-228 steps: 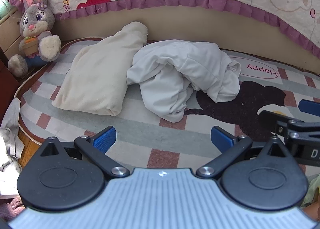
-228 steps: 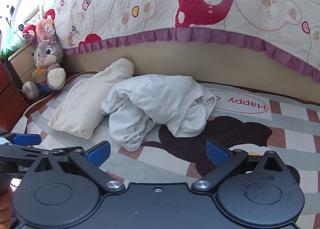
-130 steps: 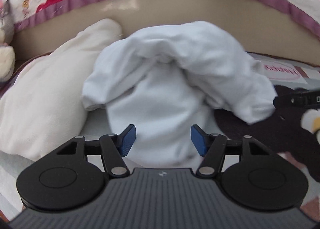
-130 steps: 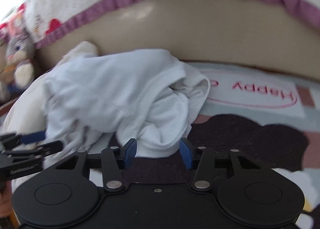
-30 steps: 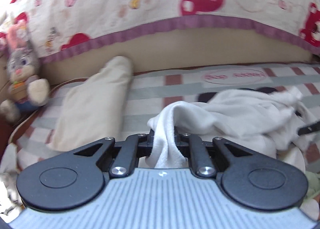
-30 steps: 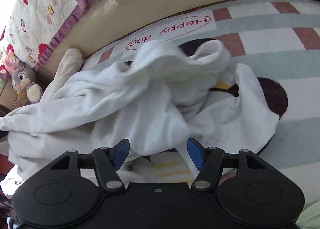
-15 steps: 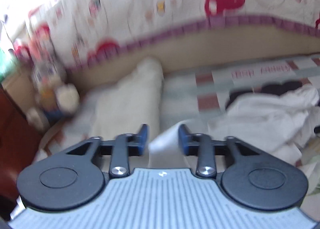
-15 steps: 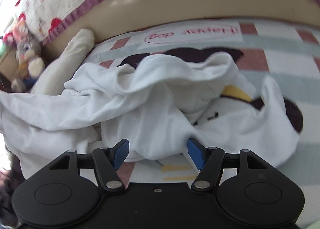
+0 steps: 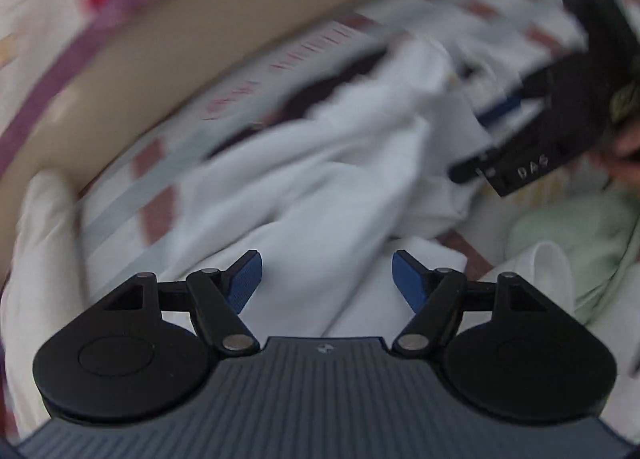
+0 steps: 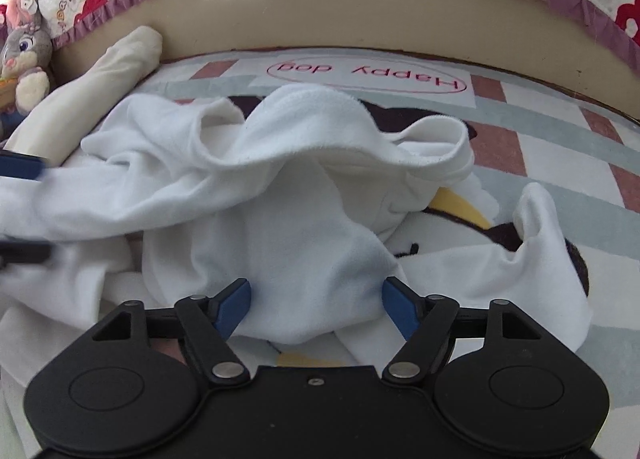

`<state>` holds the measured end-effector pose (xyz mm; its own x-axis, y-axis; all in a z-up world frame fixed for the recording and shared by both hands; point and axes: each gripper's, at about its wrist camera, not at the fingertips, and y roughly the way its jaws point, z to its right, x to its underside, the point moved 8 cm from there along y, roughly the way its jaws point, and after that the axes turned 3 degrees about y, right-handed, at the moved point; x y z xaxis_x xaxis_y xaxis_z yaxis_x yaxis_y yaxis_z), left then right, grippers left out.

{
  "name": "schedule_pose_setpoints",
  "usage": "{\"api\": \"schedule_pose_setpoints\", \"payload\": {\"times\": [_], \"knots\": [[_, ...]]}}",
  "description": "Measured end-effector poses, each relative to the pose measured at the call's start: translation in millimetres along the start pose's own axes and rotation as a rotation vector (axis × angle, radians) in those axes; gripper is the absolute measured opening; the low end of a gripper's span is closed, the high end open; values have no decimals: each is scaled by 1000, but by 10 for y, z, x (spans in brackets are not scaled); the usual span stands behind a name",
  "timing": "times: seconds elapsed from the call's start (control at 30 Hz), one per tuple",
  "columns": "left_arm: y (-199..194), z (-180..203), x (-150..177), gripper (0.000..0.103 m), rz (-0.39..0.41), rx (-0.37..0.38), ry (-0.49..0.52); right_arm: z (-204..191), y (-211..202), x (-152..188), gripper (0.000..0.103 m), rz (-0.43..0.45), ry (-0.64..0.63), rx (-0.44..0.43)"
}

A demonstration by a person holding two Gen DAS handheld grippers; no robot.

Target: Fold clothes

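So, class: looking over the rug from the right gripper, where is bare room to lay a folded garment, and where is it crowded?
Free: the striped rug right of the "Happy dog" label. Crowded: the white garment fills the middle, the cream pillow the left.

Garment (image 10: 304, 187) on rug (image 10: 560, 147); pillow (image 10: 120, 59) left

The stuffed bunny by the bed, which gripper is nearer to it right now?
Left. The stuffed bunny sits at the far left; the left gripper shows at that left edge, open over the white garment. The right gripper is farther right, over the garment's middle.
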<state>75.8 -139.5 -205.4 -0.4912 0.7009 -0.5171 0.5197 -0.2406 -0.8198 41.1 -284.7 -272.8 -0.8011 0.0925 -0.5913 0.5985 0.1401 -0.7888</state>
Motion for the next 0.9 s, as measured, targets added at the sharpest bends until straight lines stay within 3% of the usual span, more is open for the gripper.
{"api": "schedule_pose_setpoints", "payload": {"times": [0.07, 0.17, 0.27, 0.33, 0.4, 0.43, 0.5, 0.53, 0.57, 0.6, 0.77, 0.9], "knots": [[297, 205, -73, 72, -42, 44, 70, 4, -5, 2, 79, 0, 4, 0], [444, 154, -138, 72, -77, 114, -52, 33, -17, -13, 79, 8, 25, -7], [524, 67, -162, 70, -71, 131, -116, 74, -24, -33, 79, 22, 55, -15], [552, 3, -160, 61, -63, 115, -140, 102, -29, -46, 79, 31, 75, -20], [552, -127, -150, 16, -54, 41, -174, 86, -16, -33, 79, 34, 70, -18], [545, -207, -145, 10, -50, -7, -195, 76, 24, -5, 76, 16, 51, -19], [494, -394, -174, 6, -15, -83, -241, 41, 66, 63, 64, -4, -10, -1], [449, -497, -213, 5, 17, -118, -259, 9, 26, 66, 42, 11, -28, -3], [396, -604, -268, 5, 48, -164, -263, -23, -15, 69, 33, 26, -46, -5], [313, -707, -322, 5, 85, -221, -256, -55, -56, 71, 13, 41, -64, -7], [-294, -1287, -521, 4, 279, -458, -248, 11, -493, -90, 12, 163, -88, 110], [-577, -1794, -530, 5, 327, -476, -345, 231, -1006, -495, 11, 285, -96, 216]]}}
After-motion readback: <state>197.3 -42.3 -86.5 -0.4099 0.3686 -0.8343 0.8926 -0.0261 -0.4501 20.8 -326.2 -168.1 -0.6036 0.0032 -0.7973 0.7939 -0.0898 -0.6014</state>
